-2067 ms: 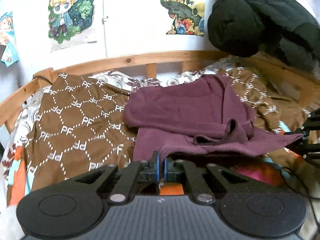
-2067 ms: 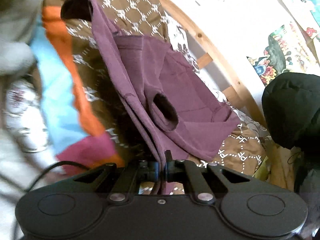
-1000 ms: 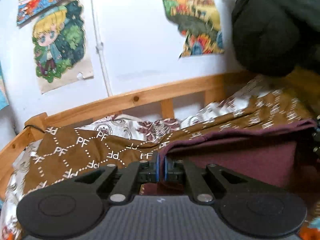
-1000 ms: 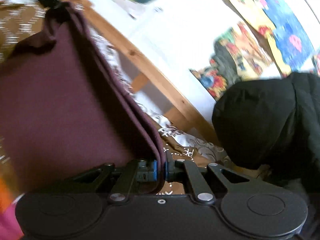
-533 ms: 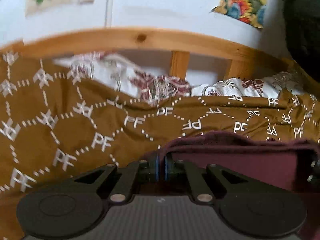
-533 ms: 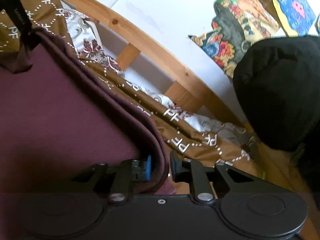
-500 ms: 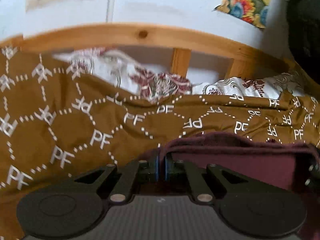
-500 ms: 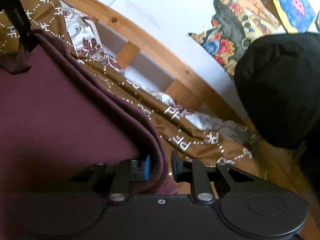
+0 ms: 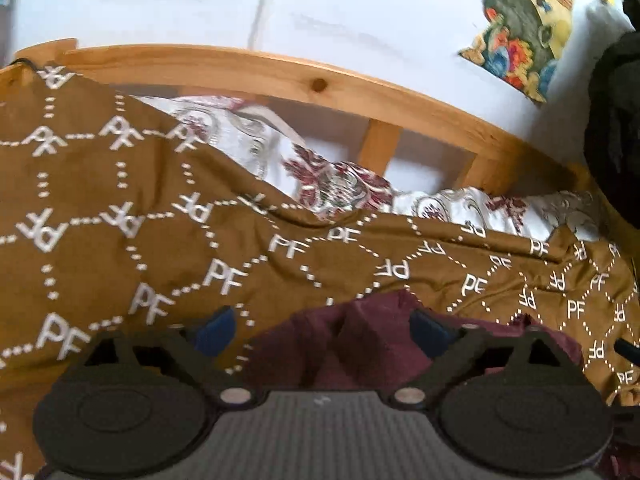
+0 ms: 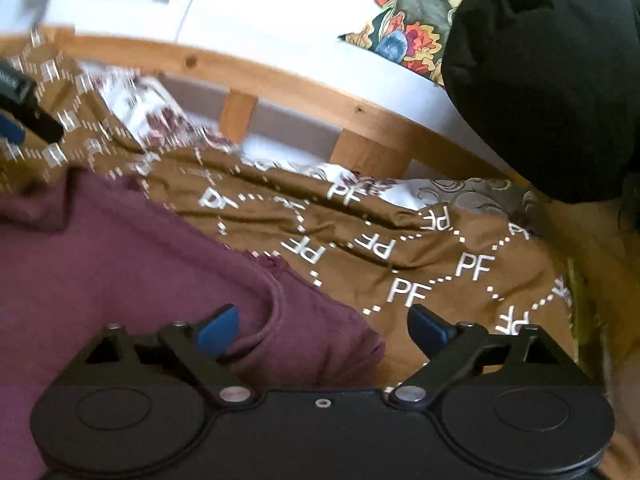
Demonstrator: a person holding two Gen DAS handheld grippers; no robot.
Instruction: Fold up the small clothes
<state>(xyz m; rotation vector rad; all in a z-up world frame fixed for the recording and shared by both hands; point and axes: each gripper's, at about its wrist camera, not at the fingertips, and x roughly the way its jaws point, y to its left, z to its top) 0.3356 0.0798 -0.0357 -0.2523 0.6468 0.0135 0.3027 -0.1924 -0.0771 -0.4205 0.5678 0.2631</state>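
A maroon garment lies folded on the brown patterned blanket. In the right wrist view my right gripper is open, its blue pads wide apart over the garment's right corner. In the left wrist view my left gripper is open too, with the garment's left corner lying loose between the fingers. The tip of the left gripper shows at the far left of the right wrist view.
A wooden bed rail runs behind the blanket, with a white floral sheet below it. A black jacket hangs at the right. Posters are on the white wall.
Both grippers carried the garment's edge forward and down onto the blanket, then opened and let go. The garment now lies folded over.
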